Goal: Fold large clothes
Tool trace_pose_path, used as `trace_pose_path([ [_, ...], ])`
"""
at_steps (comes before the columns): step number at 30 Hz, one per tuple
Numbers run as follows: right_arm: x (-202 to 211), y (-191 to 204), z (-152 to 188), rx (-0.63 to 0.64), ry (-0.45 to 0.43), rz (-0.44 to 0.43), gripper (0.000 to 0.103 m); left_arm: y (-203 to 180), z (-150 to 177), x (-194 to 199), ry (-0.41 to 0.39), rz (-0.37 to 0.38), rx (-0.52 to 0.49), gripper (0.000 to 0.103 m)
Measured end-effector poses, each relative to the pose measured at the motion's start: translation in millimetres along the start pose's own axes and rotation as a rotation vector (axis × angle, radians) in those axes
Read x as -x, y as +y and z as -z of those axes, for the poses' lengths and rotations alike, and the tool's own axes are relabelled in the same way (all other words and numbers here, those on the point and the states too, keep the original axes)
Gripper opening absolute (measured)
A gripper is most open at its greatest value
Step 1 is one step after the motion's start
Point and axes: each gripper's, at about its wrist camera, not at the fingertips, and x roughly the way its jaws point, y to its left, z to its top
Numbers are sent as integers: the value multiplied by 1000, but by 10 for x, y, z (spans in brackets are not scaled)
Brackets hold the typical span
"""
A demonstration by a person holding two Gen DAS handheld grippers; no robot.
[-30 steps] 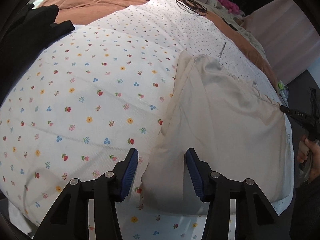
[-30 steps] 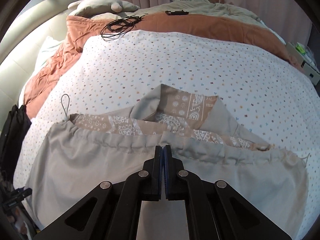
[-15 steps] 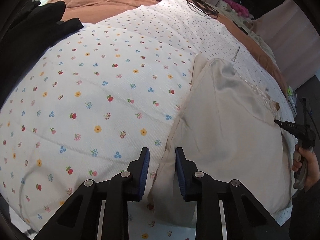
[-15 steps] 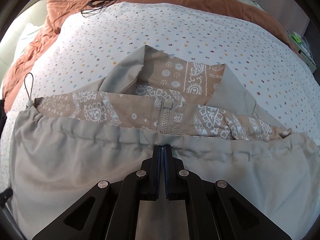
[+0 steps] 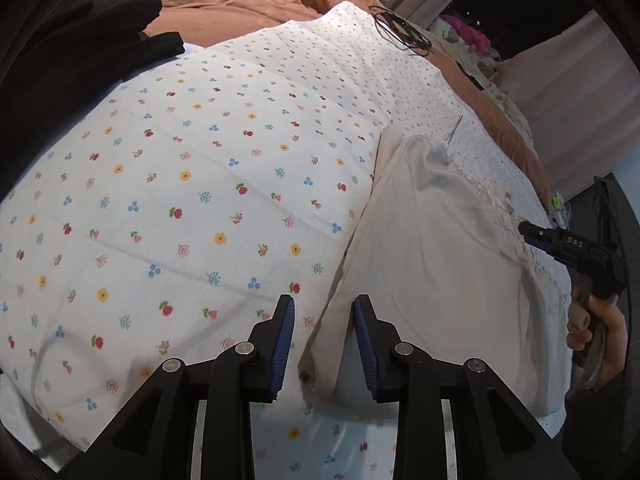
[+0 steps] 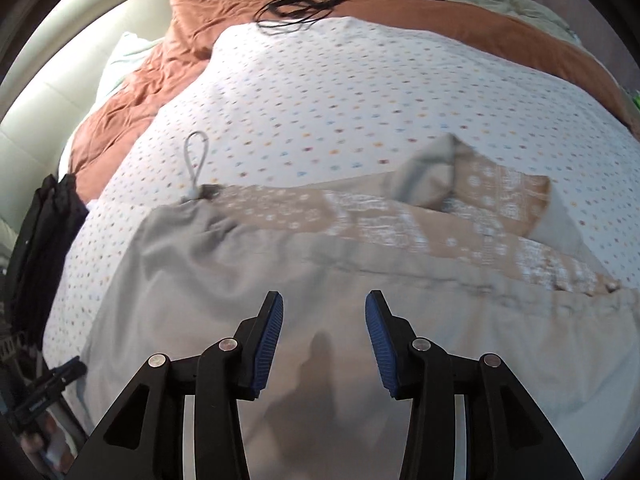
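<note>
A beige jacket (image 5: 436,264) with a tan paisley lining (image 6: 460,220) lies folded flat on a white flowered quilt (image 5: 200,200). In the left wrist view my left gripper (image 5: 322,322) is open, its jaws either side of the jacket's left folded edge, low over it. In the right wrist view my right gripper (image 6: 324,316) is open and empty just above the grey-beige outer cloth (image 6: 280,280). A drawstring loop (image 6: 196,156) lies at the jacket's far left corner. The right gripper also shows in the left wrist view (image 5: 560,242), at the jacket's right side.
A rust-brown blanket (image 6: 460,16) covers the far part of the bed. A coil of black cable (image 6: 300,6) lies on it. Black clothing (image 5: 72,52) is piled at the left. Pink curtains (image 5: 568,92) hang at the right, beyond the bed's edge.
My right gripper has opened and let go of the jacket's hem, which now lies flat. My left gripper, nearly shut half a second ago, has opened wider at the jacket's left edge.
</note>
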Motion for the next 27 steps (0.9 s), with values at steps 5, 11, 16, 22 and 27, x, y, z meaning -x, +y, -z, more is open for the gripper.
trace_pose_path([
  [5,-303,306,-33,13,55,-24,43,153,138,115,1,23,38,43],
  [11,-609,529,-57,35,110,2,43,312,227,232,-15,29,68,52],
  [16,-781,567,-126,81,105,69,1,386,239,301,-23,58,97,52],
  [22,-829,509,-280,78,79,132,0,373,327,277,10,130,146,52],
  [27,-767,460,-248,64,67,101,0,300,447,156,73,192,185,52],
])
